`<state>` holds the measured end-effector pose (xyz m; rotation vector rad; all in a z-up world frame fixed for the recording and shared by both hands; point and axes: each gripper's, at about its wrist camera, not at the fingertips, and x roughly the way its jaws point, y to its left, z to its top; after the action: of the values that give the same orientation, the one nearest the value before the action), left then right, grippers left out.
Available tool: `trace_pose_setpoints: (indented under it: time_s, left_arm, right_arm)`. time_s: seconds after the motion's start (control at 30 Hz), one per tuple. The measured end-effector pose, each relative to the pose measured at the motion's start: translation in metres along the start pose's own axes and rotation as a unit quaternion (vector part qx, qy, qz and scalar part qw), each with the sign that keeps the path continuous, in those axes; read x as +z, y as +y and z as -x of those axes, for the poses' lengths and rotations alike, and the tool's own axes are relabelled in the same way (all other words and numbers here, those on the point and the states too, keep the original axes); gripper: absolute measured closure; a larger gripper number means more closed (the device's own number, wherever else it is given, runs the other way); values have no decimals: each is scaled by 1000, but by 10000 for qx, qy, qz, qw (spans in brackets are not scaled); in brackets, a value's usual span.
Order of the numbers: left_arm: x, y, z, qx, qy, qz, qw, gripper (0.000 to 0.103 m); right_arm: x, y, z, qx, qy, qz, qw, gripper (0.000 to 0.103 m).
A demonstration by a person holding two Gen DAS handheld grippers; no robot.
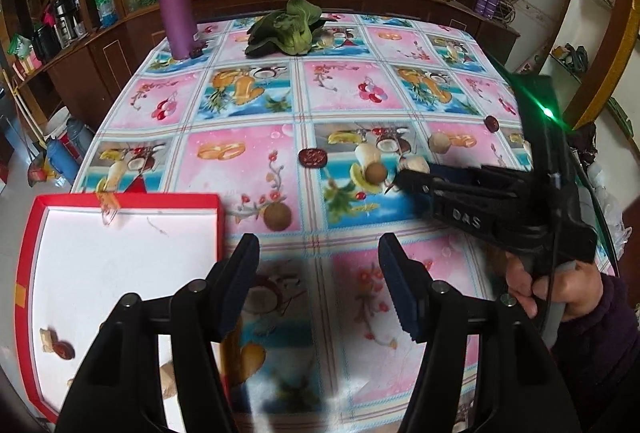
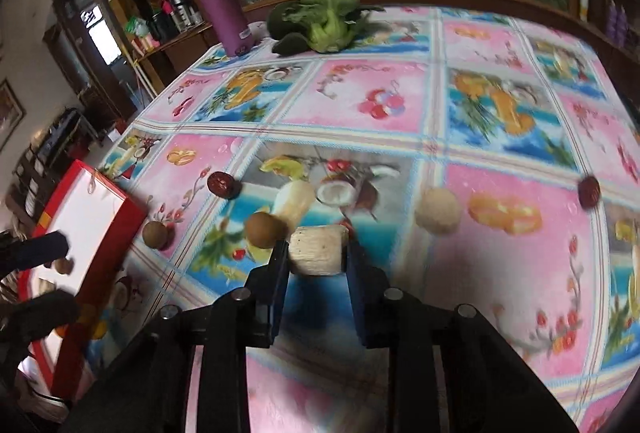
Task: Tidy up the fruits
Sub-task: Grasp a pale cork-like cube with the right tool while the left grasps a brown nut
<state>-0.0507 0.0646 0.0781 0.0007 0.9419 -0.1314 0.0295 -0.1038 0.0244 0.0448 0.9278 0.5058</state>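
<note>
Gripping a pale cut piece point(image 2: 318, 251) between its pads, my right tool point(image 2: 318, 265) sits low on the tabletop point(image 2: 500, 333). My left tool point(image 1: 318, 273) hangs spread and empty. The red tray point(image 2: 100, 229) lies at nine o'clock; I should lift clear of the brown round fruit point(image 2: 264, 229) touching my left pad first.

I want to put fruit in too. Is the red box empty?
Not empty. In the left wrist view the red box already holds a dark red date and a pale piece on its white bottom; most of it is bare.
</note>
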Motion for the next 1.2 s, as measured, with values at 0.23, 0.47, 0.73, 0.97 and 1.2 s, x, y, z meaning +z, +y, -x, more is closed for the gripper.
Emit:
trace_pose_setpoints:
  time_s: [0.23,0.47,0.73,0.97,1.2]
  left_arm:
    - [21,-31,-37,-83,130,-385,9991,40]
    - [37,-53,-71,-88,236,-429,9988,40]
    - [43,-61,-97,-66,387,-321,9987,63]
    - [42,-64,-110,-89,440,-333,9984,79]
    - [37,-65,-104,-140,274,-264,9992,80]
  right_arm:
    - [-23,-36,42,221,-165,-495,9984,76]
    - [-32,-61,51,412,-120,-975,9943,76]
    - [-31,-67,60,517,-222,-1141,9919,76]
    - [-31,-75,63,309,-326,-1283,9907,76]
    - [-31,-78,64,279,-395,-1352,9896,76]
